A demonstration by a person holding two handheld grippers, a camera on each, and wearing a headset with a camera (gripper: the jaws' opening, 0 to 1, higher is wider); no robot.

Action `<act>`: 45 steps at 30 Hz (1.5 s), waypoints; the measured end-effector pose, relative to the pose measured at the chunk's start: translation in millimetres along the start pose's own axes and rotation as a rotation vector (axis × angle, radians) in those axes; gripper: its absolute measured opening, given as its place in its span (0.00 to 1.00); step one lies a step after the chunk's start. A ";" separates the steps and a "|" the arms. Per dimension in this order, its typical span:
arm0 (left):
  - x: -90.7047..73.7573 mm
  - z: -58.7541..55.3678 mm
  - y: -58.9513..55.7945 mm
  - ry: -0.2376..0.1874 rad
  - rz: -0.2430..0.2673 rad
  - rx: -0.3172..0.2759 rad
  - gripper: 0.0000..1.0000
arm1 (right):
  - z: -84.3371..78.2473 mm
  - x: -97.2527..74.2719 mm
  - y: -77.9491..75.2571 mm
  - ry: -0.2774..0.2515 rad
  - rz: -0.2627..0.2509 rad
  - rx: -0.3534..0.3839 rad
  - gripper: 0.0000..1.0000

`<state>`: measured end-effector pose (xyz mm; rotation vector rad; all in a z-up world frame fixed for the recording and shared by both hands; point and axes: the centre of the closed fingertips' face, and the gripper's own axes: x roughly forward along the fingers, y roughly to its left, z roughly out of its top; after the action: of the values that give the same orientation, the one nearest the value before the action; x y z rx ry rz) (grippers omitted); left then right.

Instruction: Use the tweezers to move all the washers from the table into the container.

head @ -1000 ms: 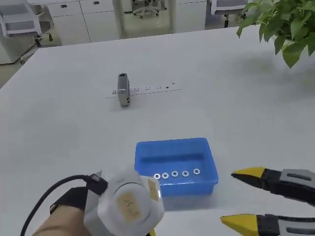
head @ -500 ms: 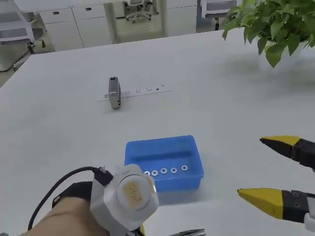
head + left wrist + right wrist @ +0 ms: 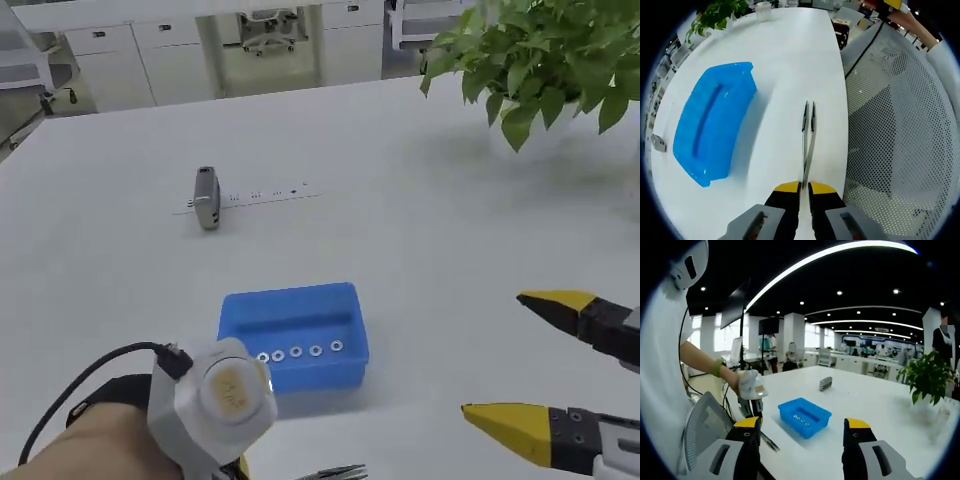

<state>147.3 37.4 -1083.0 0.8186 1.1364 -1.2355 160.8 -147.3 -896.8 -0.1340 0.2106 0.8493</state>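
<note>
The container point(image 3: 290, 310) is bright blue, the washers point(image 3: 297, 352) in it are silvery, and the table point(image 3: 420, 220) is plain white, with a dull grey block point(image 3: 206, 197) and a leafy green plant point(image 3: 530, 60) against it. The right gripper point(image 3: 492, 353) has yellow tips on black jaws. The left gripper point(image 3: 804, 186) shows the same yellow over black, a white-grey body with a tan round label, and steel-grey tweezers point(image 3: 808, 135), and the chair point(image 3: 890, 125) is white mesh dotted all over with small dark holes.

Washers point(image 3: 296, 352) lie in a row inside the container point(image 3: 310, 373) on the table point(image 3: 450, 250). Power strip point(image 3: 265, 193) at its 11 o'clock, potted plant point(image 3: 530, 60) at 2 o'clock, tweezers point(image 3: 338, 472) at 6 o'clock.
</note>
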 end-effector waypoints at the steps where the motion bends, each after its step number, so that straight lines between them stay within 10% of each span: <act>1: -1.3 -0.1 -0.2 -0.006 0.011 -0.005 0.08 | 0.2 0.3 -0.8 0.002 0.002 -0.002 0.65; 9: -36.8 10.9 1.5 -0.195 0.149 -0.152 0.29 | 2.1 7.8 -8.2 0.005 0.004 0.011 0.68; 25: -176.8 14.7 19.7 -0.764 0.616 -0.422 0.71 | 18.2 11.9 -28.4 -0.043 -0.051 0.029 0.86; 32: -221.1 19.2 21.0 -1.013 0.733 -0.528 0.85 | 20.8 6.7 -39.5 -0.042 -0.083 0.005 0.92; 45: -239.0 17.5 28.0 -1.177 0.844 -0.615 0.99 | 26.0 -6.2 -59.1 -0.109 -0.156 0.076 0.99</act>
<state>188.8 94.9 -852.4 -0.0238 0.0878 -0.4043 204.9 -185.3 -868.1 -0.0323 0.1285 0.6901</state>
